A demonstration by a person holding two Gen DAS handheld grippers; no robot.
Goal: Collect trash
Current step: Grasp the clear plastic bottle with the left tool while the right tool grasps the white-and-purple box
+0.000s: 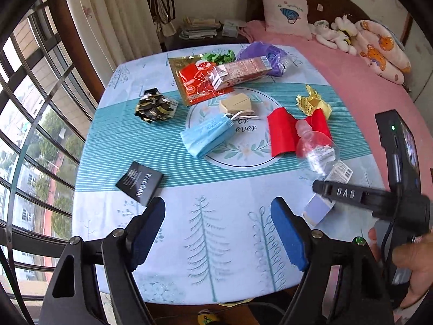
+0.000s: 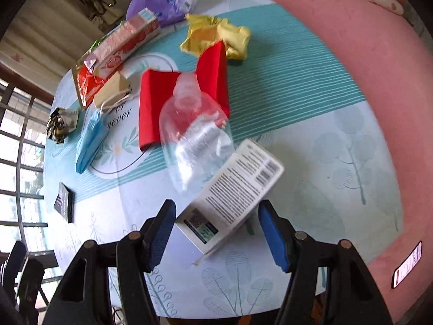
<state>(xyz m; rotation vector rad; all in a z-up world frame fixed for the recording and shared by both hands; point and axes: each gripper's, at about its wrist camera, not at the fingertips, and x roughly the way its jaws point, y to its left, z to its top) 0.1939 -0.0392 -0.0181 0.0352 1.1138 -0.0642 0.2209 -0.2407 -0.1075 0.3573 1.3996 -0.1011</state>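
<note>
Hovering over the near edge of the table (image 1: pixel 222 243), the left gripper (image 1: pixel 217 233) has its blue-padded fingers spread wide apart with nothing between them. The right gripper (image 2: pixel 216 233) hangs above the table's near right part, its fingers also apart, straddling the near end of a white printed box (image 2: pixel 232 197) without visibly touching it; in the left wrist view this gripper (image 1: pixel 351 193) reaches in from the right edge, over the same box (image 1: pixel 319 208).

The trash lies scattered on the tablecloth. A clear plastic bottle (image 2: pixel 194 135) rests just beyond the box, its neck lying on a folded red paper (image 2: pixel 159 103). A crumpled yellow wrapper (image 2: pixel 216 35) sits behind the red paper, toward the far right edge. Near the table's middle lie a blue face mask (image 1: pixel 205 138) and a small beige box (image 1: pixel 235 104), close together. Toward the far edge sit a red and gold packet (image 1: pixel 197 81), a long pink carton (image 1: pixel 243 71) lying across it, a green wrapper (image 1: pixel 219 57) and a purple plastic bag (image 1: pixel 262 54). A crumpled black and gold wrapper (image 1: pixel 155 105) lies by the left edge, and a black sachet (image 1: pixel 139 182) sits near the near left corner.
</note>
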